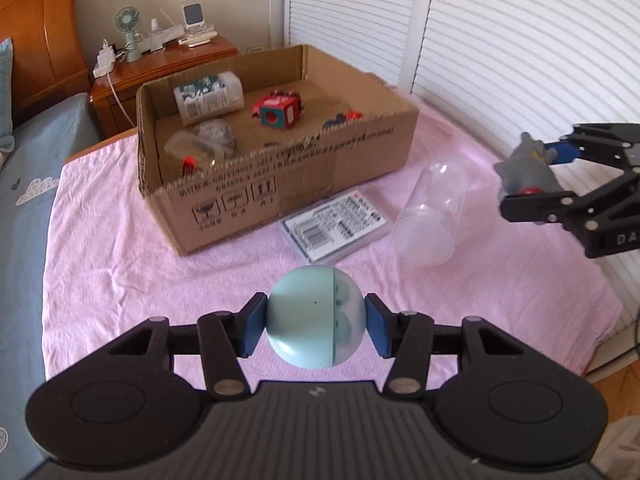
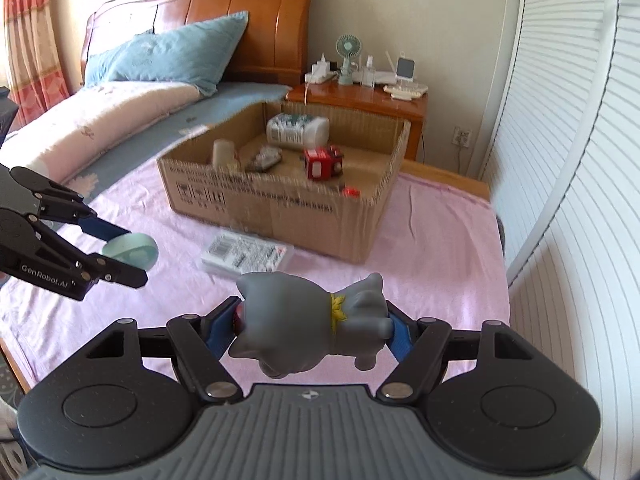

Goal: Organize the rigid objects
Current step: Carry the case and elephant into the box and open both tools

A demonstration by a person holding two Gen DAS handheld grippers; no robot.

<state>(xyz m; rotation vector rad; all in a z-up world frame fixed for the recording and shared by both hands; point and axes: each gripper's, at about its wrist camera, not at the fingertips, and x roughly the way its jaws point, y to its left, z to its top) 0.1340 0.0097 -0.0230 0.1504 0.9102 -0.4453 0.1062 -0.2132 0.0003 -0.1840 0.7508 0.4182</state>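
Short of the open brown cardboard box [image 1: 276, 152], left gripper [image 1: 316, 322] clamps a pale-green round plastic case [image 1: 316, 316]; right gripper [image 2: 314, 326] clamps a grey rubber animal figure [image 2: 316, 320]. Best practice: clear the box's near wall, lower inside, then release.

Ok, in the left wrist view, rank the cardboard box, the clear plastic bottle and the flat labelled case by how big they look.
1. cardboard box
2. clear plastic bottle
3. flat labelled case
The bottle and case look close in size, so their order is unsure.
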